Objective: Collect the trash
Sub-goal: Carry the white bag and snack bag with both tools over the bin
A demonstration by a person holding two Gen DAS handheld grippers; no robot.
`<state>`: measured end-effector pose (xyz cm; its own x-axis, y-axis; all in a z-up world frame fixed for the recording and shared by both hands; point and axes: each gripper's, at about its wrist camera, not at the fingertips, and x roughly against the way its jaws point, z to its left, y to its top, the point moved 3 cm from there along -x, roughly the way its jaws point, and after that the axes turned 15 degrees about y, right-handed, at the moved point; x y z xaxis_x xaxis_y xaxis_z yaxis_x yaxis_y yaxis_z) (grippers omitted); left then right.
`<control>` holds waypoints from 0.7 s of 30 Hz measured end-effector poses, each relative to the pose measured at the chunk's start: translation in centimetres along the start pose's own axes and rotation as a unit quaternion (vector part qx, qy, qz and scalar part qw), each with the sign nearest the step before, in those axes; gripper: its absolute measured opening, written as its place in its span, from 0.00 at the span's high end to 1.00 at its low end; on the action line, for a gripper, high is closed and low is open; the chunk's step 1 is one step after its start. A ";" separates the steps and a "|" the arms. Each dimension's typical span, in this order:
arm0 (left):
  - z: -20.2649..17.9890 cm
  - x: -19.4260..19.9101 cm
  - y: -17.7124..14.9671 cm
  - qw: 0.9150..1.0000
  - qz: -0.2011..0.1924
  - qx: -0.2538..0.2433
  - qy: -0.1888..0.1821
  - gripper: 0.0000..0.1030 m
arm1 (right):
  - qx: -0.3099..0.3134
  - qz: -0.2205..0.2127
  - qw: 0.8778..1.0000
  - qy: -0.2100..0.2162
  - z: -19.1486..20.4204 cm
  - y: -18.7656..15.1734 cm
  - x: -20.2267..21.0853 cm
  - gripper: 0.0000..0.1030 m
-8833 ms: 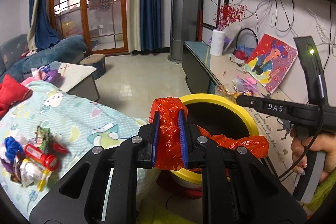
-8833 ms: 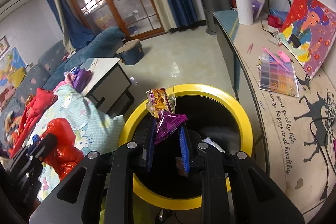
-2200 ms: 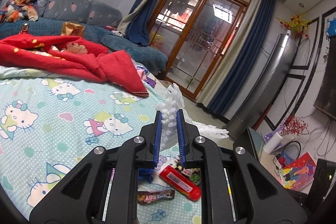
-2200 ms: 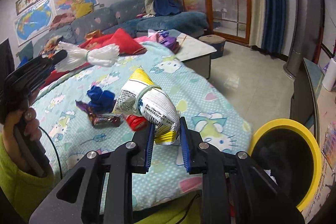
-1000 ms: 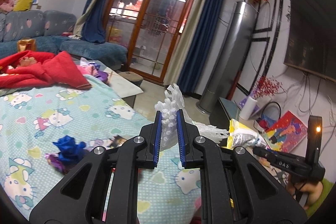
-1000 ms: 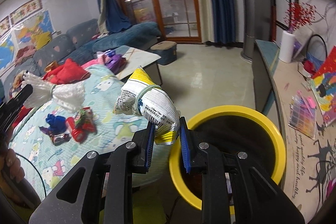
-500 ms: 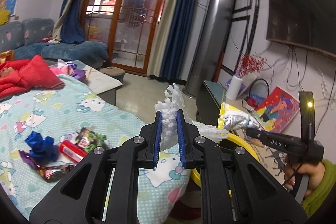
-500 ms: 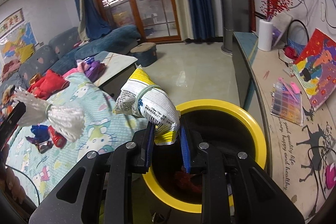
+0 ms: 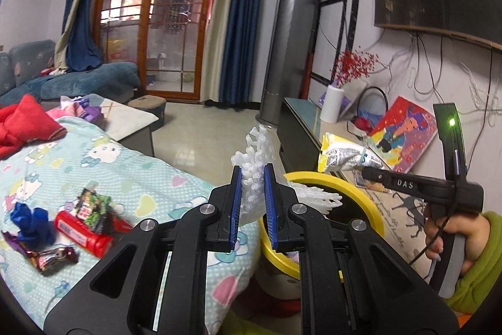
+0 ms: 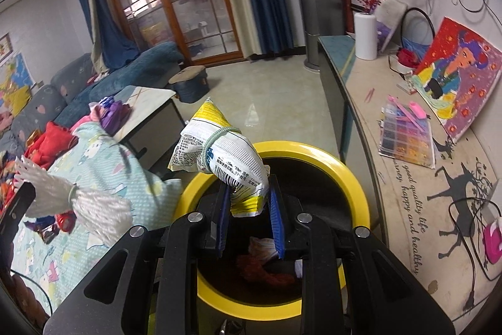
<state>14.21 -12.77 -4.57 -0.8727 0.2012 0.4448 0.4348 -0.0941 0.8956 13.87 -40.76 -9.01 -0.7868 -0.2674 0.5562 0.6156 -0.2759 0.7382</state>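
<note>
My left gripper (image 9: pixel 252 187) is shut on a white plastic-foam bundle (image 9: pixel 255 153) beside the yellow-rimmed bin (image 9: pixel 370 206). The same white bundle (image 10: pixel 78 203), tied in the middle with a band, shows at the left of the right wrist view. My right gripper (image 10: pixel 249 206) is shut on a white and yellow snack bag (image 10: pixel 226 156) bound with a rubber band, held over the mouth of the yellow bin (image 10: pixel 317 151). Red and white trash lies at the bin's bottom. In the left wrist view that snack bag (image 9: pixel 345 157) sticks out over the bin's far rim.
A bed with a cartoon-cat sheet (image 9: pixel 103 165) carries a red tube (image 9: pixel 83 233), a green wrapper (image 9: pixel 91 204), a blue wrapper (image 9: pixel 29 223) and a brown wrapper (image 9: pixel 51 256). A low cabinet (image 10: pixel 360 102) with a painting (image 10: pixel 455 74) and bead box (image 10: pixel 408 143) runs along the right wall.
Both grippers have swung right and down from the bed side toward the bin. The snack bag now hangs over the bin mouth, and the white bundle has come close to the bin's rim.
</note>
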 end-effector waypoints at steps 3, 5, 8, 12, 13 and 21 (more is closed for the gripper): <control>-0.9 -0.6 -0.5 1.000 0.008 -0.012 -0.008 0.91 | -0.006 0.003 1.000 -0.009 -1.0 -0.1 -0.1 0.79; -1.5 -1.0 -0.7 1.000 0.013 -0.021 -0.012 0.91 | -0.012 0.005 1.000 -0.012 -1.6 -0.2 -0.3 0.79; -2.4 -1.5 -1.2 0.999 0.020 -0.034 -0.016 0.91 | -0.019 0.009 1.000 -0.017 -2.5 -0.4 -0.5 0.79; -3.3 -2.2 -1.7 0.998 0.029 -0.049 -0.021 0.91 | -0.025 0.018 0.999 -0.023 -3.5 -0.8 -0.9 0.78; -3.6 -2.4 -1.8 0.998 0.031 -0.051 -0.023 0.91 | -0.028 0.020 0.999 -0.023 -3.7 -0.9 -1.0 0.78; -5.3 -3.8 -2.9 0.996 0.048 -0.071 -0.035 0.91 | -0.034 0.041 0.998 -0.025 -4.9 -1.7 -2.1 0.78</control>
<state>15.05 -18.43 -8.82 -0.8093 0.2518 0.5306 0.4749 -0.2511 0.8435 14.70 -44.27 -13.27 -0.7339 -0.2463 0.6330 0.6782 -0.3166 0.6632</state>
